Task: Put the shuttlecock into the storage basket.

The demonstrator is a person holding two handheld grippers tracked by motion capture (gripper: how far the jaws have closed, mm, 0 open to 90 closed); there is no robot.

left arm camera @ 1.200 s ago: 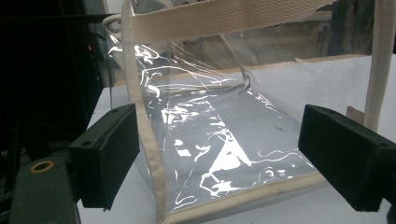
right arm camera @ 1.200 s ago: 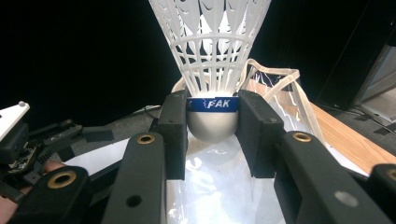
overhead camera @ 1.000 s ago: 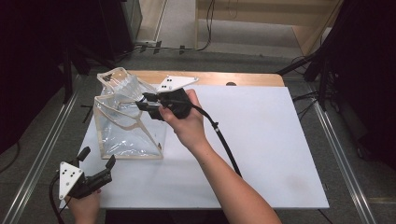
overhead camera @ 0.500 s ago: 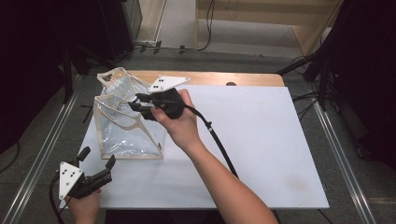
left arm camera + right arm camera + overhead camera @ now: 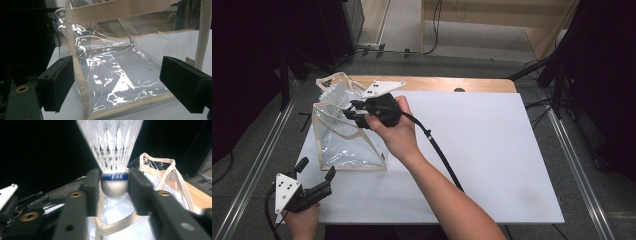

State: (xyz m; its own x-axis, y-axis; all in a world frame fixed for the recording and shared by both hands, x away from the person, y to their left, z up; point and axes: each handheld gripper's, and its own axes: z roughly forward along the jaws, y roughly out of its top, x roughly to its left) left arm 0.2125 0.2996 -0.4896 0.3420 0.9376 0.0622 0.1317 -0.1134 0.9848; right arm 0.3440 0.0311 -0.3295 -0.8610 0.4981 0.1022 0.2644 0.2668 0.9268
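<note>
A clear plastic bag [image 5: 347, 145] with cream webbing trim stands on the white table top [image 5: 492, 150] at the left. My right gripper [image 5: 351, 111] hovers over the bag's open top. Between its jaws is a white feather shuttlecock [image 5: 113, 157], cork end down with a blue band, above the bag's mouth [image 5: 160, 170]. The jaws have just been opening, and the shuttlecock looks blurred and loose between the pads. My left gripper [image 5: 316, 168] rests near the table's front left corner, open, facing the bag's lower corner [image 5: 85, 110]. Nothing is between its pads [image 5: 60, 82].
A wooden strip [image 5: 482, 84] runs along the far edge of the table. Metal rails [image 5: 257, 160] flank both sides. The right gripper's black cable [image 5: 442, 155] trails across the table beside the forearm. Dark equipment and floor cables lie beyond the table.
The right hand has shifted slightly left over the bag's opening, and its jaws have spread wider around the shuttlecock. The left gripper has stayed where it was.
</note>
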